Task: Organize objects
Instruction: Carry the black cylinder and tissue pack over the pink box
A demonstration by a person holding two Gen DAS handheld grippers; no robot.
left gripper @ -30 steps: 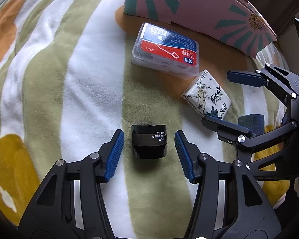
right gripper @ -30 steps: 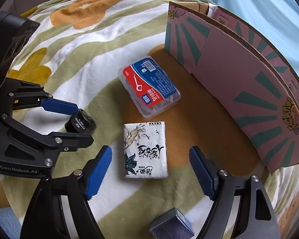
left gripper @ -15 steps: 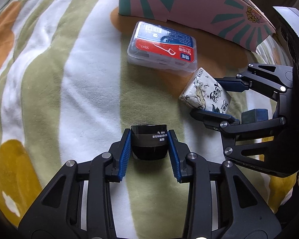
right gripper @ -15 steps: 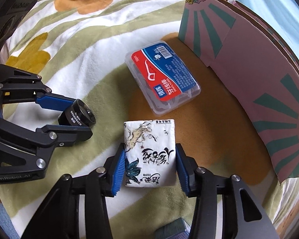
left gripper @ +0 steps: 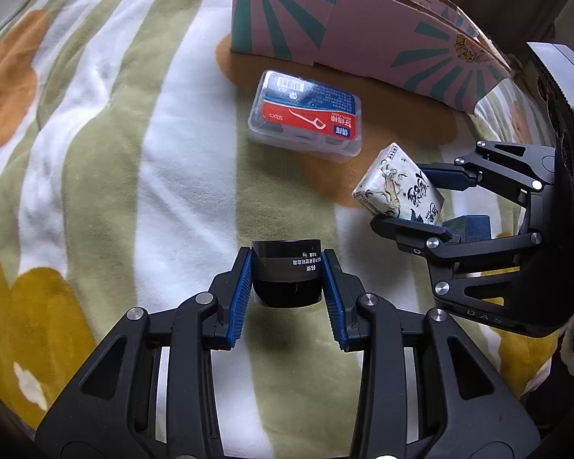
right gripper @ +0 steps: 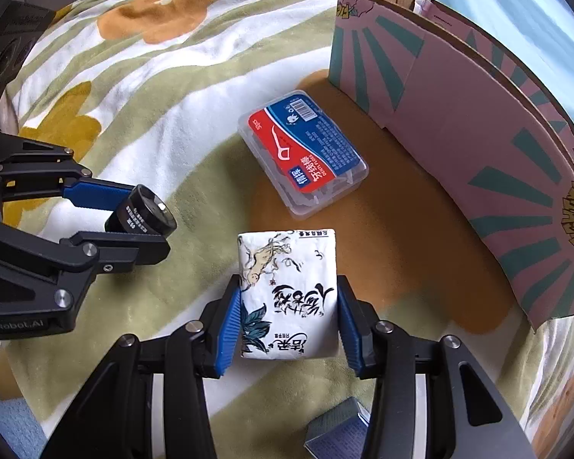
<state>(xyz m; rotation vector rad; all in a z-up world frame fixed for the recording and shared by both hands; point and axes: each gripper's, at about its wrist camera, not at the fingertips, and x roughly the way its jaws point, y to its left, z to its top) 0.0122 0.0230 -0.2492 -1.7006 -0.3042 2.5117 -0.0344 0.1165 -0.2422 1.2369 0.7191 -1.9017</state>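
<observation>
My left gripper (left gripper: 286,285) is shut on a small black jar (left gripper: 287,273) and holds it above the striped blanket; the jar also shows in the right wrist view (right gripper: 141,212). My right gripper (right gripper: 289,315) is shut on a white tissue pack with black ink drawings (right gripper: 289,290), lifted off the blanket; the pack shows in the left wrist view (left gripper: 398,187) too. A clear floss-pick box with a red and blue label (right gripper: 302,151) lies flat between the grippers and the pink cardboard box (right gripper: 478,141).
The pink box with teal sun rays (left gripper: 356,26) stands open-topped at the back right. A small blue-grey carton (right gripper: 340,430) lies on the blanket under the right gripper. The flowered blanket (left gripper: 95,153) stretches left.
Both grippers closed from open: the left on the black jar, the right on the tissue pack. Both objects have risen off the blanket.
</observation>
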